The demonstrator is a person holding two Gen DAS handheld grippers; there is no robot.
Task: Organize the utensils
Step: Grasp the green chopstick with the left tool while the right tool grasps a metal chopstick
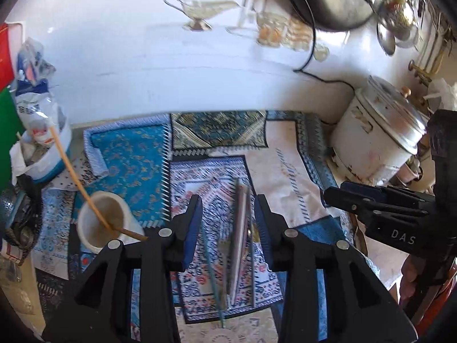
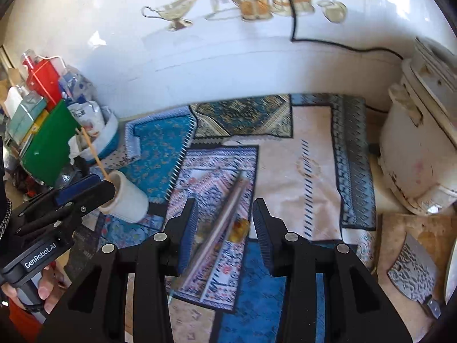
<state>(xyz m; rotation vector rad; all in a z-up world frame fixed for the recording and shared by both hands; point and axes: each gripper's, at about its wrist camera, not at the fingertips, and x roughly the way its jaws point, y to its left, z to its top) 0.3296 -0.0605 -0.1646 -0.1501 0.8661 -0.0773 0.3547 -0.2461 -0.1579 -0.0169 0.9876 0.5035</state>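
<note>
My left gripper hangs over the patterned mats on the bench, its fingers spread wide with nothing between them but the things lying below. My right gripper is poised the same way from a slightly different angle, fingers wide apart and holding nothing. Each gripper shows in the other's view: the right one comes in from the right edge of the left camera, and the left one sits at the lower left of the right camera, near the white cup.

The utensils lie in a loose bundle on the red-and-blue patterned mat, straight below both pairs of fingers. I can make out a pale, long metal handle and a thinner teal rod beside it, lying roughly parallel. In the right view something amber lies against the bundle; it is too blurred to name.

The white cup stands on the mats to the left of the bundle, with a single wooden stick leaning out of it toward the upper left.
</note>
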